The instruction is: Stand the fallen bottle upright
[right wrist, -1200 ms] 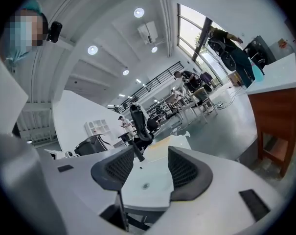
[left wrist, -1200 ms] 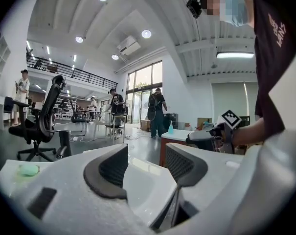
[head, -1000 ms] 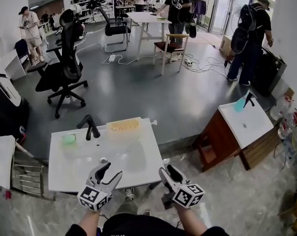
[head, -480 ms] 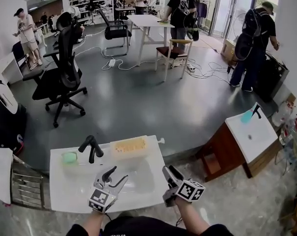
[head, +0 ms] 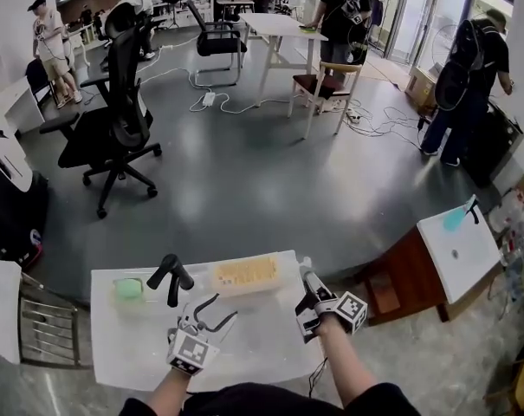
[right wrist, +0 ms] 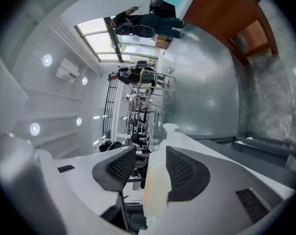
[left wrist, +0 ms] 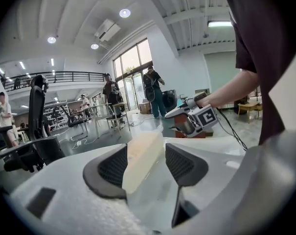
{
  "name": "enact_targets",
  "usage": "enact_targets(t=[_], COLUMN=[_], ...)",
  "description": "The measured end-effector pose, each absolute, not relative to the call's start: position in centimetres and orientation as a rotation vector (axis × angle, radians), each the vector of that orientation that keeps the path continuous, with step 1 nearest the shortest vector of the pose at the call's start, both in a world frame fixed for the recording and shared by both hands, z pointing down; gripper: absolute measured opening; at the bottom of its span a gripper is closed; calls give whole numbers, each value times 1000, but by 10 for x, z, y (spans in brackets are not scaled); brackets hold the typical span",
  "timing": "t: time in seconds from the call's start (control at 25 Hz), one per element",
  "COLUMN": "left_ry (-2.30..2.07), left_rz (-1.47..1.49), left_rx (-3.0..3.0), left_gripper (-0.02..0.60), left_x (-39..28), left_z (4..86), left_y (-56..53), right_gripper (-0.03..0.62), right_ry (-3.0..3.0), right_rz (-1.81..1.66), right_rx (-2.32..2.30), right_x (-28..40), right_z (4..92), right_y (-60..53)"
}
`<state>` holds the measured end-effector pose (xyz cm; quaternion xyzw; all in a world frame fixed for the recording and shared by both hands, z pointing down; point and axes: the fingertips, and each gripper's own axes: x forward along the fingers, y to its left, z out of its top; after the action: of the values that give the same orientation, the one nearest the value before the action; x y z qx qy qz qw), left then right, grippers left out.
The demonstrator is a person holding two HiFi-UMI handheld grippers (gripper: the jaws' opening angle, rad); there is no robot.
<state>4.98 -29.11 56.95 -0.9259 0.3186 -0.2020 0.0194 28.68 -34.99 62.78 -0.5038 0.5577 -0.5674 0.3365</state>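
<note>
A clear bottle (head: pixel 246 275) with yellowish contents lies on its side along the far rim of the white sink counter (head: pixel 114 354), its cap pointing right. My left gripper (head: pixel 223 308) hangs over the basin, short of the bottle (left wrist: pixel 143 160), jaws open and empty. The right gripper (head: pixel 307 282), rolled onto its side, is at the bottle's cap end. Its jaws have just been closing a little. In the right gripper view the bottle (right wrist: pixel 156 185) lines up with the gap, and no pad visibly presses on it.
A black faucet (head: pixel 171 276) and a green soap piece (head: pixel 127 289) stand left of the bottle. A metal rack (head: pixel 45 328) is to the left, a second sink cabinet (head: pixel 456 250) to the right. Office chairs (head: pixel 114 137) and people fill the room beyond.
Both grippers have moved forward over the counter toward the bottle. The right one has rolled onto its side and reached the cap end. Its jaws have narrowed slightly.
</note>
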Motion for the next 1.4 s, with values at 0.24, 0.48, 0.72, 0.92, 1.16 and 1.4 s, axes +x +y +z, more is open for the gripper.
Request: enact_targets(t=[0.24, 0.48, 0.72, 0.92, 1.16, 1.4], left_ry=[968, 928, 868, 872, 863, 873], left_rz=[-652, -627, -666, -752, -796, -794], left_rx=[-2879, -2875, -2892, -2882, -2910, -2929], left_gripper=[244, 255, 270, 272, 273, 278], left_x=[51, 55, 63, 62, 62, 58], left_z=[585, 593, 602, 620, 632, 630], left_y=[-309, -323, -329, -334, -331, -330], right_gripper=[195, 201, 178, 127, 118, 115], right_ry=[1339, 1313, 1281, 1258, 1335, 1432], right_rz=[-1536, -1565, -1575, -1592, -1582, -1507], right_rx=[-1306, -1359, -1368, -1413, -1453, -1450], right_x=[288, 288, 288, 285, 288, 287], right_z=[645, 662, 672, 674, 671, 643], right_y=[-384, -406, -422, -422, -414, -410])
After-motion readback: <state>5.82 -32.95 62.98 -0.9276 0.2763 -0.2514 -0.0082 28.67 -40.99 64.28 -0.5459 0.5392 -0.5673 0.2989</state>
